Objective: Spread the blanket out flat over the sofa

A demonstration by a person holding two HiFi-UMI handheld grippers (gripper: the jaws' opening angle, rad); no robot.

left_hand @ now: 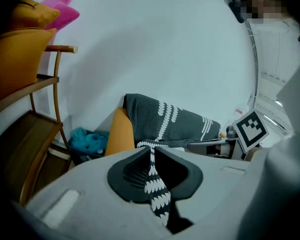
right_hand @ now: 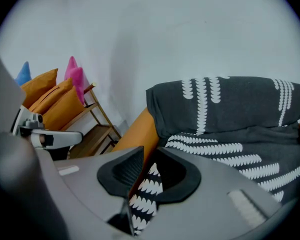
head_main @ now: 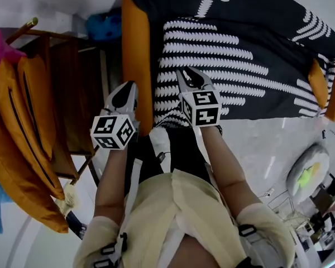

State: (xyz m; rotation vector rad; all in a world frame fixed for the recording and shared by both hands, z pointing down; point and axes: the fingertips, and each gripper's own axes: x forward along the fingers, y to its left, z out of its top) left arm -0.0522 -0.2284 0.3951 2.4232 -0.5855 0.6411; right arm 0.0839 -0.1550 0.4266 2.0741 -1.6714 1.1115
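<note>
A dark grey blanket (head_main: 240,49) with white leaf stripes lies over the seat and back of an orange sofa (head_main: 135,66). Its near left edge hangs at the sofa's front, by the orange armrest. My left gripper (head_main: 127,91) is shut on a narrow fold of that edge, which runs between its jaws as a striped strip of blanket (left_hand: 155,184). My right gripper (head_main: 190,76), just to the right, is shut on the same edge; the blanket (right_hand: 146,191) is pinched between its pads. Both grippers sit close together at the sofa's left front corner.
A wooden rack (head_main: 72,94) with orange cushions (head_main: 28,127) and a pink one stands left of the sofa. A teal bundle (left_hand: 87,140) lies on the floor between rack and armrest. Orange cushions (head_main: 324,85) sit at the sofa's right end. A round pale cushion (head_main: 307,172) lies on the floor.
</note>
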